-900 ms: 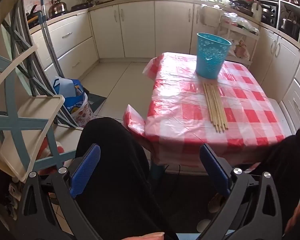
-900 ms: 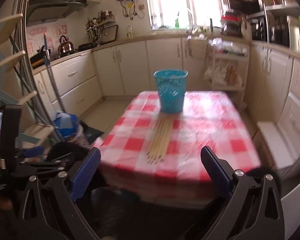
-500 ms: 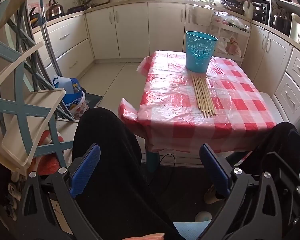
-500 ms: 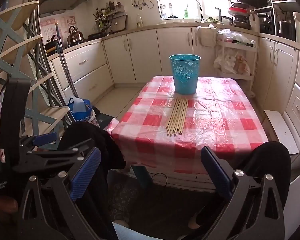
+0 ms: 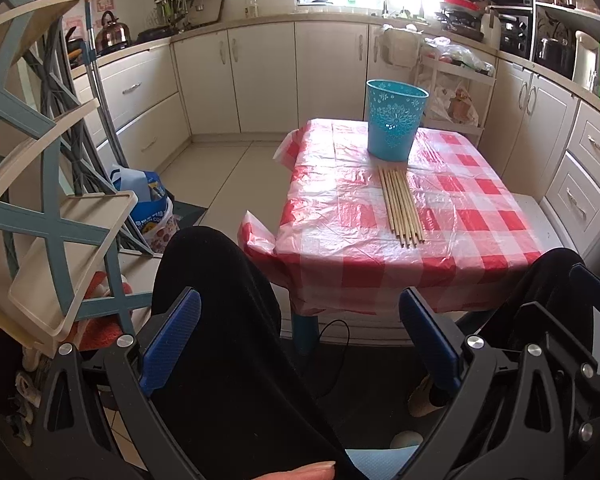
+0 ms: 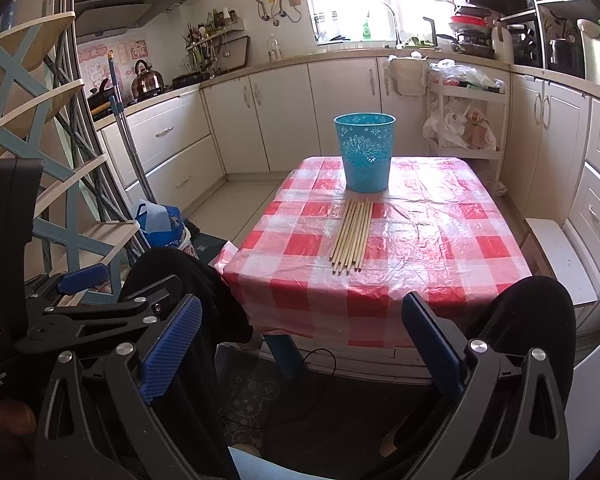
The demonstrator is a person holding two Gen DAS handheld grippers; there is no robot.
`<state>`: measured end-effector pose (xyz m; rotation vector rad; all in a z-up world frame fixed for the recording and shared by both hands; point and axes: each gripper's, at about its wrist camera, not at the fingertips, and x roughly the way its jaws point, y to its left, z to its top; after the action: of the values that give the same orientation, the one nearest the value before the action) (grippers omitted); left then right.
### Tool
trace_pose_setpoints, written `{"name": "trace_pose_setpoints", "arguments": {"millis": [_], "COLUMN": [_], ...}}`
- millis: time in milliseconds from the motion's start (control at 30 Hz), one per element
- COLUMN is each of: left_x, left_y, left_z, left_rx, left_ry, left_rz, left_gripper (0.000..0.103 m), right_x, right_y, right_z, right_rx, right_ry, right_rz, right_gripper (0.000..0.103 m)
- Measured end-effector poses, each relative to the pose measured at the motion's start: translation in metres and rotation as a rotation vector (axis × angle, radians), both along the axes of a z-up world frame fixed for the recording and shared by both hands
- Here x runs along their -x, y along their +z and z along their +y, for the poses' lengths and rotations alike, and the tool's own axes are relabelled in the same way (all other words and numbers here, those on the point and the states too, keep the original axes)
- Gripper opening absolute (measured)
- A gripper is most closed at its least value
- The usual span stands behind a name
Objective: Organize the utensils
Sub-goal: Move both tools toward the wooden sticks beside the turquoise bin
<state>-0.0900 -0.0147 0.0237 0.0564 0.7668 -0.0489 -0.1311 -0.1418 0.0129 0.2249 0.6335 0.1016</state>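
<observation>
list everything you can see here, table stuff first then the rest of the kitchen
chopsticks: a bundle, count unclear, pale wood, lying flat side by side on the table just in front of the bin
bin: 1, turquoise, upright at the table's far end
tablecloth: 1, red and white check, plastic, covering the table
kettle: 1, metal, counter at left
shelf rack: 1, blue and cream, far left
bag: 1, blue, on the floor by the rack
left gripper: 1, black with blue pads, open, over the lap
right gripper: 1, same, open
</observation>
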Motion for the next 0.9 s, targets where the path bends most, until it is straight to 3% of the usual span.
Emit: {"name": "trace_pose_setpoints", "arguments": {"millis": [333,900], "left_x": [0.022,0.023], "left_y": [0.013,0.013], "left_z": [-0.001,-0.002], "left_rx": [0.034,0.035], "left_ry": [-0.033,-0.039], "left_rz": [-0.078,-0.071], "left_gripper": [0.095,0.095], "right_x": [0.034,0.030], "right_y": [0.018,0.015], "right_z": [-0.014,-0.011], "right_rx": [0.031,0.021], "right_ry": [-0.098,-0.089], "right_rz": [-0.106,-0.081], "right_gripper": [0.096,0.096]}}
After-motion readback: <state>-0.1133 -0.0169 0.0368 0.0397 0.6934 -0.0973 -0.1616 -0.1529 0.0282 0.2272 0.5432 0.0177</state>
